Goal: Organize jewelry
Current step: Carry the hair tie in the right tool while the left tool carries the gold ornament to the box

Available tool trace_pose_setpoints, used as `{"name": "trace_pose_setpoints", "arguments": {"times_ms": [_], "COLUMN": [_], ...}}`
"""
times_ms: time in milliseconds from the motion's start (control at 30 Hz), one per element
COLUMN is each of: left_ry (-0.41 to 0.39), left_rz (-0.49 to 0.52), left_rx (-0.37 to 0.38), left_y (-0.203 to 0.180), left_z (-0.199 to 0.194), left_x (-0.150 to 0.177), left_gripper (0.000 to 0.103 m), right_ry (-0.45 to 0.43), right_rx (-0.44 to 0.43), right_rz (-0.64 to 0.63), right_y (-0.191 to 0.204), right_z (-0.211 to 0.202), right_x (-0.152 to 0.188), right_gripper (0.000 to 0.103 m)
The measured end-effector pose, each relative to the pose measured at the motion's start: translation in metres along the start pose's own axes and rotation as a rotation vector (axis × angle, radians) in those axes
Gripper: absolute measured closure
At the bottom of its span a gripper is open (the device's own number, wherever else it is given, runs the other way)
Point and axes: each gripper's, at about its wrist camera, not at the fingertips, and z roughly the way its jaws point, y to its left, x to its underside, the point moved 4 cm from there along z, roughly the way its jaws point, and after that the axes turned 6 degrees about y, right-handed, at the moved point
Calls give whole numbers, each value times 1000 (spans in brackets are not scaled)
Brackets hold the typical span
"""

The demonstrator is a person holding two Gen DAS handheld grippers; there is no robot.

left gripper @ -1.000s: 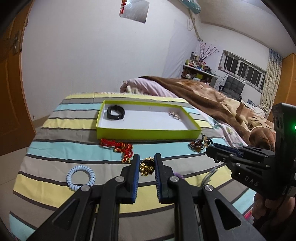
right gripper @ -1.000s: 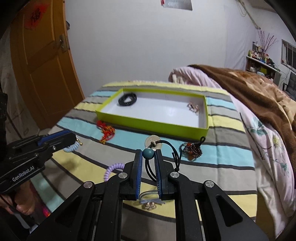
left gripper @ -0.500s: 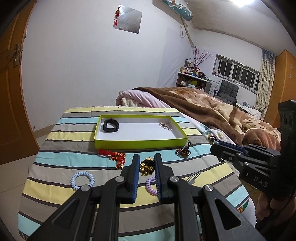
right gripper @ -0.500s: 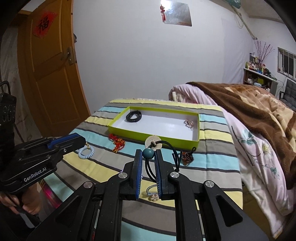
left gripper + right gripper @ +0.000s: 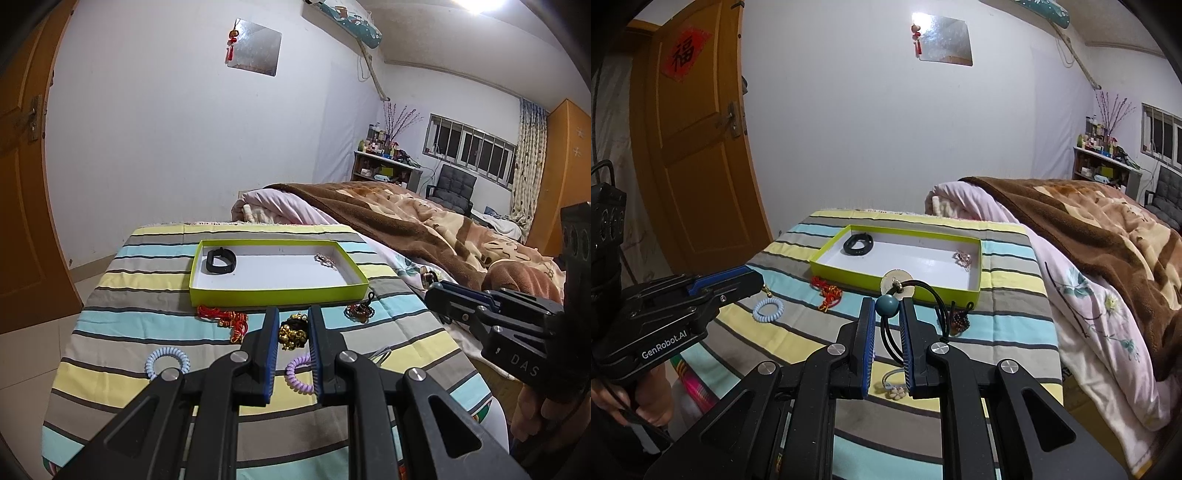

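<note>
My left gripper (image 5: 291, 315) is shut on a gold-and-black bead bracelet (image 5: 292, 334), held above the striped table. My right gripper (image 5: 887, 306) is shut on a black cord necklace with a teal bead (image 5: 887, 305) and a pale disc pendant (image 5: 896, 287). A lime-green tray (image 5: 277, 293) (image 5: 849, 271) stands at the table's far side and holds a black band (image 5: 221, 260) (image 5: 858, 243) and a small pinkish trinket (image 5: 325, 259) (image 5: 962, 258). Both grippers are well short of the tray.
On the striped cloth lie a red knotted cord (image 5: 225, 319) (image 5: 827, 291), a pale blue coil tie (image 5: 167, 361) (image 5: 769, 309), a purple coil tie (image 5: 299, 373), a dark bead bracelet (image 5: 360, 312) (image 5: 958, 321) and a shell hair tie (image 5: 895, 387). A bed with a brown blanket (image 5: 1108, 236) lies right.
Both grippers have risen and drawn back from the table with their pieces still held. The tray now looks smaller and farther away.
</note>
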Motion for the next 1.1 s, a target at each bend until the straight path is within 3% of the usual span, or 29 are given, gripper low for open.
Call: {"name": "trace_pose_setpoints", "arguments": {"times_ms": [433,800,1100], "left_ry": [6,0,42], "left_rz": [-12,-6,3], "left_rx": [-27,-61,-96], "left_y": [18,48,68], "left_z": [40,86,135], "left_x": [-25,-55,-65], "left_gripper": [87,87,87], "right_ry": [22,62,119], "right_rx": [15,29,68], "right_rz": [-13,-23,-20], "right_y": [-12,-32,-58], "right_z": [28,82,142], "right_x": [-19,-40,-53], "right_gripper": [89,89,89]}}
